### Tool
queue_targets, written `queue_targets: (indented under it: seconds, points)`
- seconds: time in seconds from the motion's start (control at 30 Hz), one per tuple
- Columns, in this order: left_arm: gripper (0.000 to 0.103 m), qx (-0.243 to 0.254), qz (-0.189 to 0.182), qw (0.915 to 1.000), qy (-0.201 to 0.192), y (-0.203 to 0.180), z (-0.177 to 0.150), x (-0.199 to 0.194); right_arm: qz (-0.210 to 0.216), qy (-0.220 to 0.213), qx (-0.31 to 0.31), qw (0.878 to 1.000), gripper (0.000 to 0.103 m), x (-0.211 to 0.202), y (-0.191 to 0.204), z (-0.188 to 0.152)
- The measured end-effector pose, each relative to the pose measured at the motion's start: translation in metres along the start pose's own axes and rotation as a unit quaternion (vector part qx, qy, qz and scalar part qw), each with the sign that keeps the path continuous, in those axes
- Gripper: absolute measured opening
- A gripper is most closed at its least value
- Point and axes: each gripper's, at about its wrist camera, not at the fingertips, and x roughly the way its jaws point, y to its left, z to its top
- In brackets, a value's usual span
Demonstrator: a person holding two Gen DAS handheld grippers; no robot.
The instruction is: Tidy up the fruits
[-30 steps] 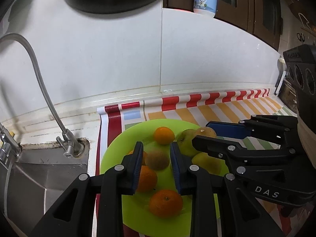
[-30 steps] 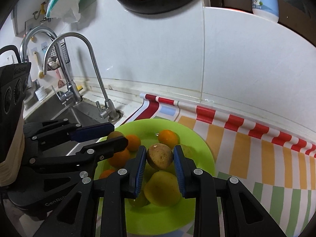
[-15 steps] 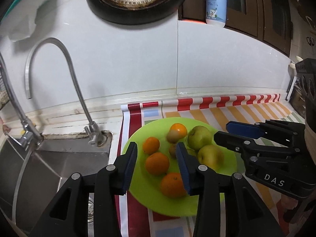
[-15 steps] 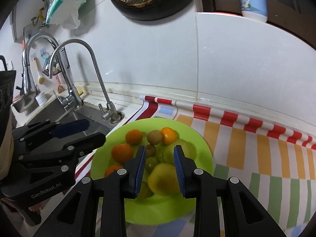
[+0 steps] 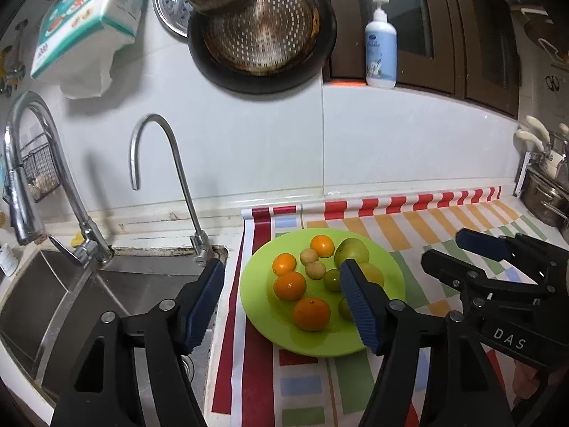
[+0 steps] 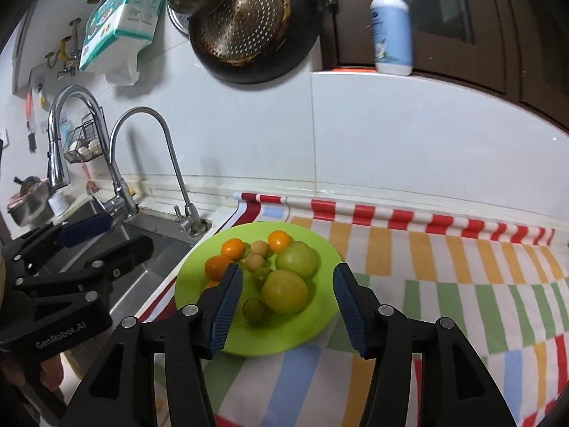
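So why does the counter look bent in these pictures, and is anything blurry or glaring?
Left wrist view: the fisheye lens bows the wall tiles and striped mat, with black corners; the plate is sharp, and the faucet casts a soft shadow on the wall. Right wrist view: the same bending; the soap bottle at the edge looks smeared; no strong glare on the fruit.

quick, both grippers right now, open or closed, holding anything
Left gripper: open, holding nothing, above the green plate.
Right gripper: open, holding nothing, above the same plate.

Fruits (image 5: 310, 313) on plate (image 5: 259, 306), plate right of sink (image 5: 53, 295).
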Motion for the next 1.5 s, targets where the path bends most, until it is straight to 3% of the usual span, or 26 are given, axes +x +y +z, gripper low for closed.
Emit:
queue_targets:
  seconds: [0.1, 0.47, 0.77, 0.87, 1.07, 1.17, 1.5]
  points:
    - [0.073, 0.008, -0.008, 0.9998, -0.013, 0.000, -0.002, -0.016, -0.021, -0.012, 0.012, 1.000, 0.060, -0.019, 0.002, -0.006]
    - [0.082, 0.037, -0.043, 0.9978, -0.034, -0.007, -0.016, -0.061, -0.077, -0.037, 0.040, 0.996, 0.062, -0.079, 0.017, -0.030]
    - [0.091, 0.012, -0.025, 0.9988, -0.039, -0.017, -0.033, -0.104, -0.073, -0.046, 0.027, 0.996, 0.064, -0.125, 0.022, -0.043]
    - [0.095, 0.007, -0.019, 0.9989, -0.042, -0.022, -0.040, -0.118, -0.076, -0.046, 0.025, 0.996, 0.070, -0.140, 0.022, -0.050]
    - [0.099, -0.003, -0.011, 0.9989, -0.045, -0.031, -0.052, -0.144, -0.072, -0.050, 0.018, 0.996, 0.071, -0.168, 0.022, -0.065]
    - [0.103, -0.005, -0.012, 0.9988, -0.047, -0.036, -0.056, -0.156, -0.070, -0.050, 0.021, 0.996, 0.076, -0.180, 0.021, -0.071]
    - [0.103, -0.002, -0.005, 0.9988, -0.048, -0.051, -0.066, -0.186, -0.065, -0.054, 0.024, 0.996, 0.077, -0.209, 0.014, -0.086]
